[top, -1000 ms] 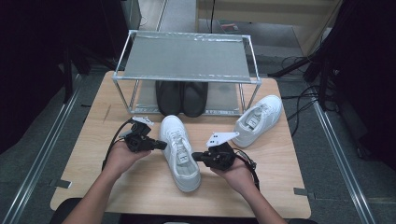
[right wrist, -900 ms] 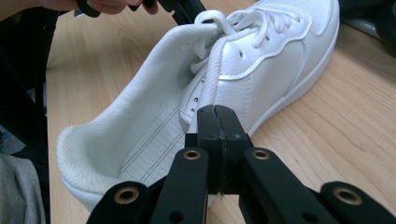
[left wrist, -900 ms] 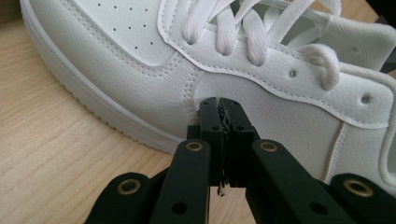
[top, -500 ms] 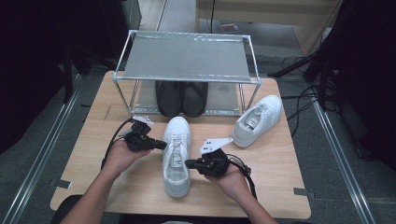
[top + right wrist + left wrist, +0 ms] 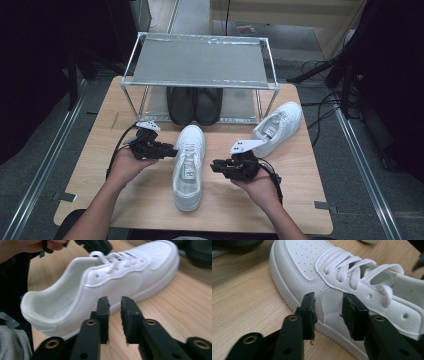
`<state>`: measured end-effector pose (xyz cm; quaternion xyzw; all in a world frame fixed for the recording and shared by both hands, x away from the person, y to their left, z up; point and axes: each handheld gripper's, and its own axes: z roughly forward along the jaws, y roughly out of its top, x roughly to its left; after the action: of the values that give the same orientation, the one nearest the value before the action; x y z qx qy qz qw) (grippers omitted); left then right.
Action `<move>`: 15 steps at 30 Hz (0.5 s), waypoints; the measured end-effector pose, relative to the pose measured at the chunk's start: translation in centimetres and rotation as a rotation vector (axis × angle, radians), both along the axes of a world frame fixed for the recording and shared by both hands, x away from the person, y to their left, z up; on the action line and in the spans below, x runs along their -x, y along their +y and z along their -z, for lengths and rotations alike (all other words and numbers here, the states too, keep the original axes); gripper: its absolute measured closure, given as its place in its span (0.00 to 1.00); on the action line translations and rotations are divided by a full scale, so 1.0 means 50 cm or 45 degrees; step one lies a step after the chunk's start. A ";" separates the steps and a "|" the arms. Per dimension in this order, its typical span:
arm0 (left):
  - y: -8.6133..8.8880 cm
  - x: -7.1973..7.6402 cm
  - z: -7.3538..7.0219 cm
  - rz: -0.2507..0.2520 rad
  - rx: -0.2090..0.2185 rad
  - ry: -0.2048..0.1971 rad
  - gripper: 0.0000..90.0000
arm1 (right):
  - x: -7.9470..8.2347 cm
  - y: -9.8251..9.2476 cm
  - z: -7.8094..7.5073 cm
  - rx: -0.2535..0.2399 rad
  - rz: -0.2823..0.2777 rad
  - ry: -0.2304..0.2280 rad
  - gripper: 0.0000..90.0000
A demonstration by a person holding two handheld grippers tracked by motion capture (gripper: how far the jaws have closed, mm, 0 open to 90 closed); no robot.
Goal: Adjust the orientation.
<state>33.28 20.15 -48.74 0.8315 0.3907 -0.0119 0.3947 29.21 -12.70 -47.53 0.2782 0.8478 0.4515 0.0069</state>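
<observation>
A white sneaker (image 5: pixel 189 165) lies flat on the wooden table (image 5: pixel 150 200), toe toward the rack. My left gripper (image 5: pixel 171 150) is at its left side by the laces; its jaws have just been opening. In the left gripper view the left gripper (image 5: pixel 328 315) stands open in front of the sneaker's side (image 5: pixel 332 293), pads off the leather. My right gripper (image 5: pixel 214 166) sits a little to the right of the sneaker. Its jaws have also just been opening. The right gripper (image 5: pixel 115 317) shows a narrow gap with nothing in it, and the sneaker (image 5: pixel 100 287) lies beyond.
A second white sneaker (image 5: pixel 277 127) lies at the table's right, near the rack's leg. A metal shoe rack (image 5: pixel 200 62) stands at the back with a pair of black shoes (image 5: pixel 195 105) under its shelf. Cables trail from both grippers.
The white sneaker has swung from a slant to lie straight on the table. Both grippers have let go of it, and the right one has drawn back to the right.
</observation>
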 end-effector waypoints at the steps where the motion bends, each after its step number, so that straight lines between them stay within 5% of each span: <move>1: 0.001 0.002 -0.002 0.000 0.009 0.000 0.61 | -0.003 -0.009 -0.002 0.012 0.018 0.002 0.83; 6: 0.011 0.015 -0.011 0.012 0.014 -0.051 0.52 | -0.023 -0.054 -0.010 0.015 0.085 -0.018 0.76; 15: 0.030 0.025 -0.006 -0.022 0.003 -0.038 0.48 | -0.064 -0.120 -0.032 -0.017 0.202 -0.040 0.74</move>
<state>32.02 21.65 -48.45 0.8278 0.3919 0.0036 0.4016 32.41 -18.69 -45.95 0.3373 0.8199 0.4594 0.0542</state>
